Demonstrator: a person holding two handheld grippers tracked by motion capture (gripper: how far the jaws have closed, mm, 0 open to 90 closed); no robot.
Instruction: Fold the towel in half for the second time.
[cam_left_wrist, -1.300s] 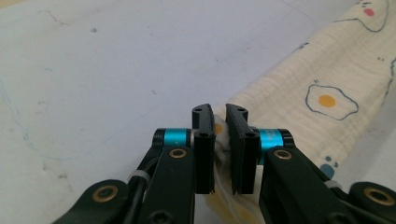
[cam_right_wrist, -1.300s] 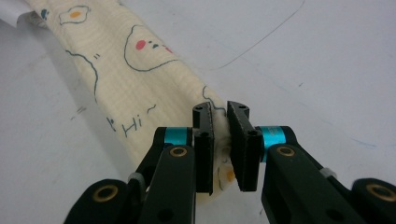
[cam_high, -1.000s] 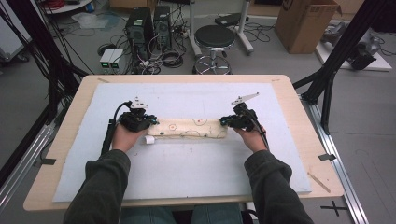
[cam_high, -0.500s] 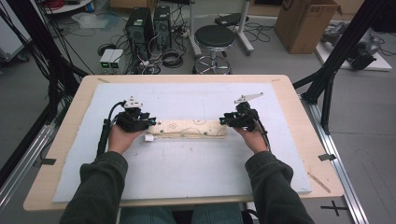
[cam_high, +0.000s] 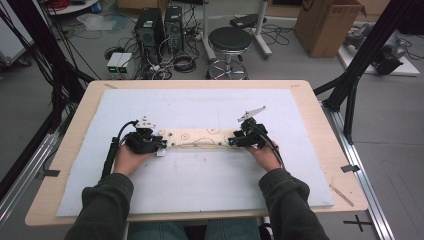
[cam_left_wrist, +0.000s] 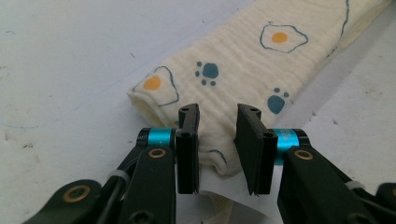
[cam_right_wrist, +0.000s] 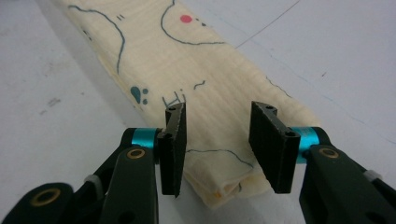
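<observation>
- One folded cream cloth (cam_high: 200, 139) with egg and paw prints lies as a long strip left-to-right, mid white mat (cam_high: 200, 110).
- Left gripper (cam_left_wrist: 217, 135): jaws part-open, straddling the cloth's left end, white tag beneath.
- Right gripper (cam_right_wrist: 217, 140): jaws wide, over the right end.
- Far floor: one stool (cam_high: 230, 40), two PC towers (cam_high: 160, 27), one cardboard box (cam_high: 327, 25).

Black two-jaw left gripper (cam_left_wrist: 217, 149): flat rectangular jaws with small screws at tips, cyan anodised collars, brass-coloured pivot rivets on black link arms, white zip tie. Black two-jaw right gripper (cam_right_wrist: 224, 149): same build. Thick black cable (cam_high: 111, 152) on left gripper. Grey three-cornered plate (cam_high: 251, 114) on right gripper. Dark grey-green long sleeves (cam_high: 102, 205), blue jeans.
</observation>
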